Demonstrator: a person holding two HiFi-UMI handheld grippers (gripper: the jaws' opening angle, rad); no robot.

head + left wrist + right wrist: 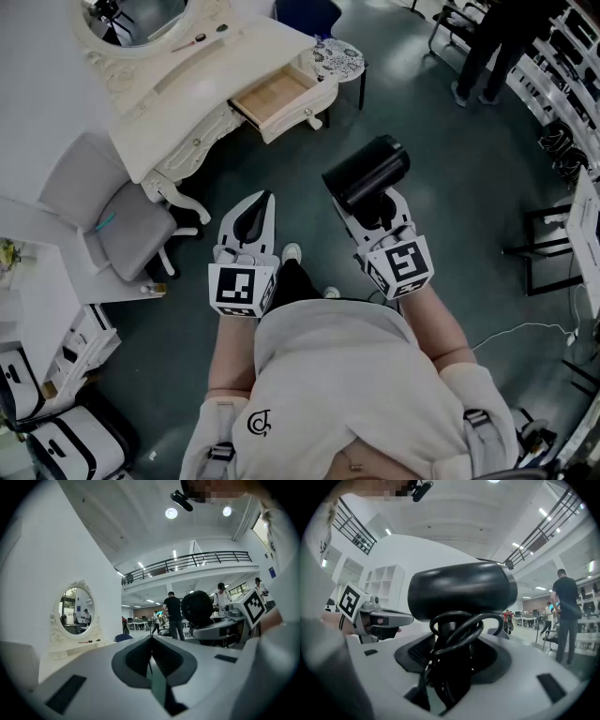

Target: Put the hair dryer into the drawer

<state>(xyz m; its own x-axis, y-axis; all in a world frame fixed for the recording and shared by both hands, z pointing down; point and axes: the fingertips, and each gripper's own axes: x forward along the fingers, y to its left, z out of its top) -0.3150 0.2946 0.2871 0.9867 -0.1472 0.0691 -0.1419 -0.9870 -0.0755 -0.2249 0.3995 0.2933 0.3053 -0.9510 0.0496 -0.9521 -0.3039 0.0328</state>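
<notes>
A black hair dryer (366,173) (461,590) stands out of my right gripper (367,208) (450,656), whose jaws are shut on its handle and coiled black cord (457,630). The dryer also shows at the right of the left gripper view (197,607). My left gripper (255,214) (151,656) is shut with nothing between its jaws, level beside the right one. The open wooden drawer (272,98) of the cream dressing table (187,89) lies ahead and to the left, well apart from both grippers.
A grey chair (122,220) stands left of the dressing table, with its oval mirror (75,611) above. A small patterned stool (337,58) sits beyond the drawer. A person (492,37) stands at the far right by black racks (567,112). White drawer units (66,375) are at the lower left.
</notes>
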